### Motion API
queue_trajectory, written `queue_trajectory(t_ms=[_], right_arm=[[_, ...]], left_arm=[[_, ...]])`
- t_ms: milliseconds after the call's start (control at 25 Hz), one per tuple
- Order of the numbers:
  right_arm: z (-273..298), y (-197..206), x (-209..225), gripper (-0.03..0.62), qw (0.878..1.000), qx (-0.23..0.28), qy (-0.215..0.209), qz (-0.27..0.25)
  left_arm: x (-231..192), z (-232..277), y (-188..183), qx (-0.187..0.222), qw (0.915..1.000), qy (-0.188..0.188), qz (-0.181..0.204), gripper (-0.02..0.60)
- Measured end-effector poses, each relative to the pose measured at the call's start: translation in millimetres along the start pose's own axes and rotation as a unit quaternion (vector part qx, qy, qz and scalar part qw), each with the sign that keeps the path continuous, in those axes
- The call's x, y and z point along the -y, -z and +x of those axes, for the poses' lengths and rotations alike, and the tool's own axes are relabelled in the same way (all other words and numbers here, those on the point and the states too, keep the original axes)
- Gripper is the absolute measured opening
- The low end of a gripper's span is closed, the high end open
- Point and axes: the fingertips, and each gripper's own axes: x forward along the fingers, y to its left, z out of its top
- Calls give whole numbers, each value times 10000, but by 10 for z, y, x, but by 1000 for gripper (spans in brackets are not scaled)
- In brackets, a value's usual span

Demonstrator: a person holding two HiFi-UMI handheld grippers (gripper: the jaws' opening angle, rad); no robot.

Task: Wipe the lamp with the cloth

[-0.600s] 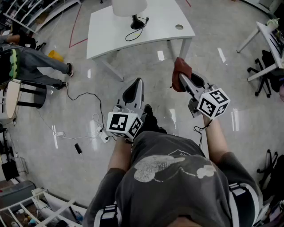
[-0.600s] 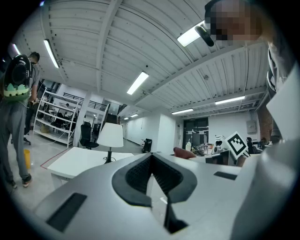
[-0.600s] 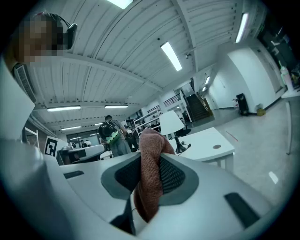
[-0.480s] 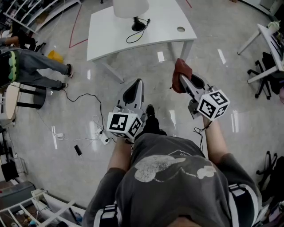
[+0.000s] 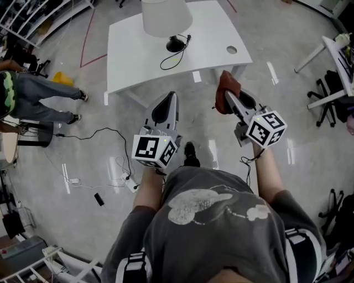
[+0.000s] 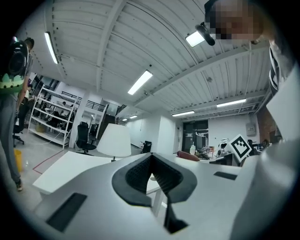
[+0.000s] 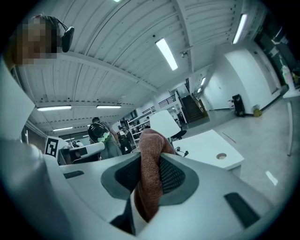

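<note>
A lamp with a white shade (image 5: 166,15) and a black base (image 5: 176,43) stands on the white table (image 5: 133,55) ahead; its shade also shows in the left gripper view (image 6: 114,140) and the right gripper view (image 7: 165,124). My right gripper (image 5: 223,95) is shut on a reddish-brown cloth (image 5: 225,88), which bulges out between the jaws (image 7: 151,168). My left gripper (image 5: 168,99) is shut with nothing in it (image 6: 151,176). Both grippers hang over the floor, short of the table's near edge.
A black cable (image 5: 166,57) trails from the lamp base across the table, which has a round hole (image 5: 231,50) at its right. A person (image 5: 33,94) stands at the left beside shelving. Cables and a power strip (image 5: 126,179) lie on the floor. Office chairs (image 5: 331,88) stand right.
The table and lamp have drawn nearer and lower in the head view as I step forward. Both grippers keep their pose; the cloth stays clamped.
</note>
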Motion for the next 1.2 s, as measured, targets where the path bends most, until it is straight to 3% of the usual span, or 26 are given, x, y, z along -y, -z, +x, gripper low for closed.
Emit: queue_trajectory(t_ms=[440, 800, 1040, 1200], right_arm=[[961, -439, 253, 91, 9996, 149, 213, -84], [1268, -592, 681, 91, 9993, 60, 365, -68], [1280, -750, 1104, 91, 9999, 63, 67, -59], [1503, -887, 1447, 91, 9993, -105, -354, -58]], left_arm=[[-769, 744, -196, 40, 9996, 262, -34, 8], [-943, 1339, -151, 14, 9992, 400, -83, 8], [-791, 1619, -118, 13, 10000, 54, 17, 8], [-792, 1918, -72, 45, 9991, -408, 97, 8]])
